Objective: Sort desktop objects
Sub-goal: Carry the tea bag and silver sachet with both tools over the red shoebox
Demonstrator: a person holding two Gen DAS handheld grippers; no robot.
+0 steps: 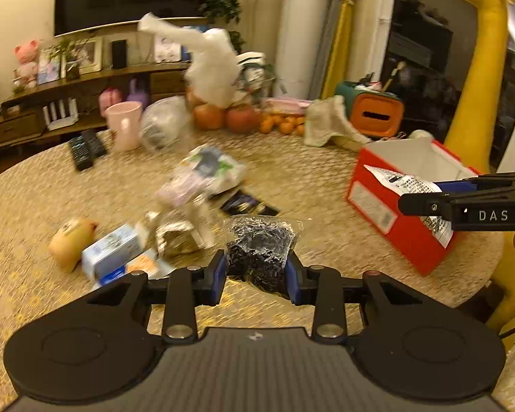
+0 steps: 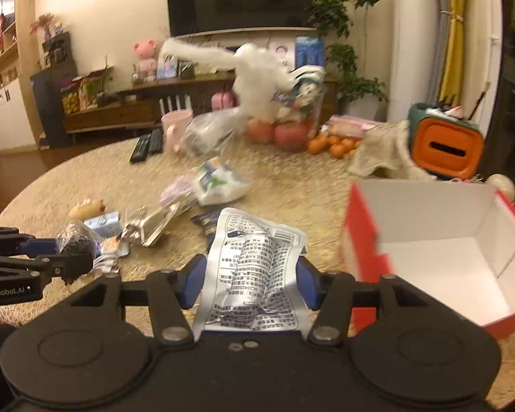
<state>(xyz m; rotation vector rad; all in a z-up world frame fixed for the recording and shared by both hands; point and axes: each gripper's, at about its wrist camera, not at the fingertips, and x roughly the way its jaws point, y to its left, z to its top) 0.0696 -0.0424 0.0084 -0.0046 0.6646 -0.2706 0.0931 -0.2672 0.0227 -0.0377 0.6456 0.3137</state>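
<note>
Round table point(image 1: 326, 171): left tongs point(image 1: 256, 271) clamp dark-granule bag point(image 1: 257, 250); right tongs point(image 2: 250, 281) clamp printed pouch point(image 2: 254, 267).

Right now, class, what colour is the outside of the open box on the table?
Red outside, white inside: the box shows best in the right wrist view.

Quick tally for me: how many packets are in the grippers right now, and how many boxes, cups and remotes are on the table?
Packets held: 2, the dark clear bag and the silver printed packet
Red box: 1
Pink cup: 1
Remotes: 2
Total: 6
</note>
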